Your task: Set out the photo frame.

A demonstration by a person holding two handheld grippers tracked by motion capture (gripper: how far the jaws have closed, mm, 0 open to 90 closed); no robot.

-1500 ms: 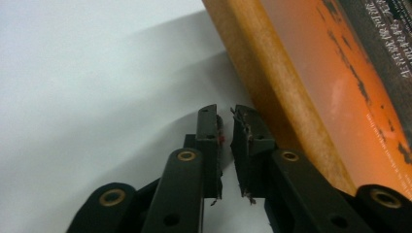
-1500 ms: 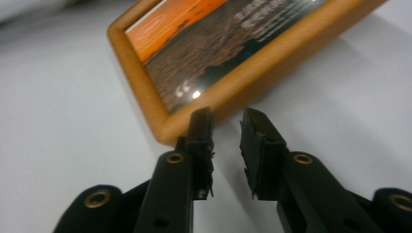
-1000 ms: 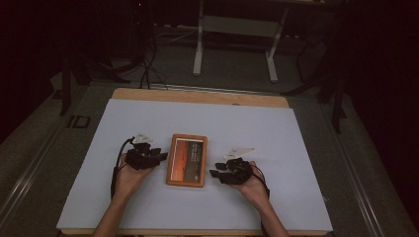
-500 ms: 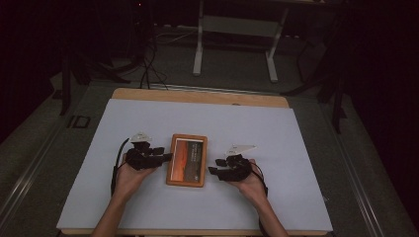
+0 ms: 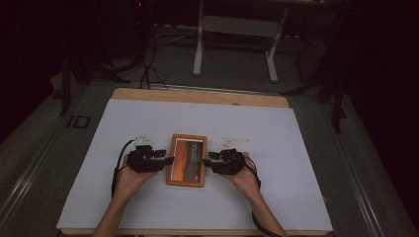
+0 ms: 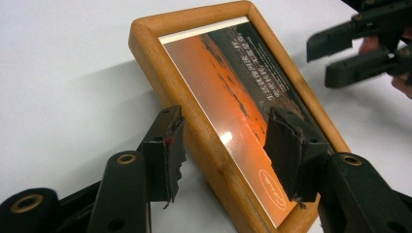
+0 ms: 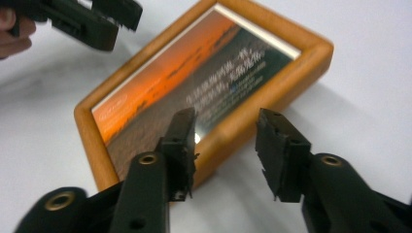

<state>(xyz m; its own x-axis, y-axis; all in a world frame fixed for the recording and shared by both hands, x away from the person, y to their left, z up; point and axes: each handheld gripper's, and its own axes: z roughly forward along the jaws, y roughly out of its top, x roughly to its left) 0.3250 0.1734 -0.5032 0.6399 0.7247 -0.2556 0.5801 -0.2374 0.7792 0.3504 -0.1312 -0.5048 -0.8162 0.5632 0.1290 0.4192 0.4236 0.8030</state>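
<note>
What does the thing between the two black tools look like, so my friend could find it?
Look at the big white table. Near its front edge, in the middle, a small picture frame lies flat between the left tool and the right tool. It has a rounded orange-brown wooden border around an orange sunset picture.

A white sheet (image 5: 306, 163) covers a wooden table (image 5: 197, 95), whose bare far edge shows as a strip. Beyond the table, a white metal stand (image 5: 236, 29) rests on the grey floor (image 5: 316, 106). Left of the stand, black cables (image 5: 148, 64) trail across the floor. The room around the table lies dark.
</note>
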